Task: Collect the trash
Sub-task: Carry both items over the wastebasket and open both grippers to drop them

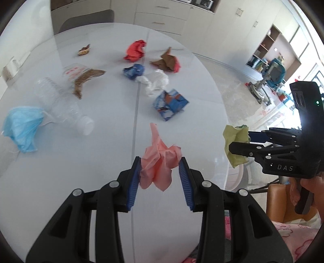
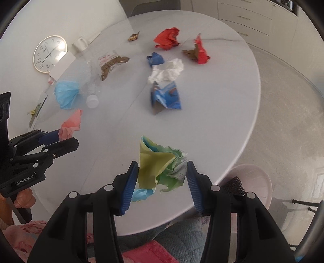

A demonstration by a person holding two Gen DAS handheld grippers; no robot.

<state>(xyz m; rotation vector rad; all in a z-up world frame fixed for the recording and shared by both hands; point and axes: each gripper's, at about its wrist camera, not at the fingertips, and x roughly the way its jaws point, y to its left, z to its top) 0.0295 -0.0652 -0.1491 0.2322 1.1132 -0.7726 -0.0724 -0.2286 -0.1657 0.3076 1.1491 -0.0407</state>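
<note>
Pink paper point(image 1: 158, 161) sat pinched in my left gripper point(image 1: 160, 174), green wad point(image 2: 160, 168) clamped in my right gripper point(image 2: 162, 180); I judged steady squeeze best toward the bin point(image 2: 257, 182).

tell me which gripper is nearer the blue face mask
Left. The left gripper, shut on pink paper, is closer to the blue face mask; the right gripper, holding green paper, is farther right.

Premises present as a domestic dining area: round white tabletop point(image 2: 232, 85), cream built-in cabinets with drawers point(image 1: 162, 18), open shelving point(image 1: 267, 46), wall clock point(image 2: 49, 53) and tiled floor point(image 2: 283, 101).
</note>
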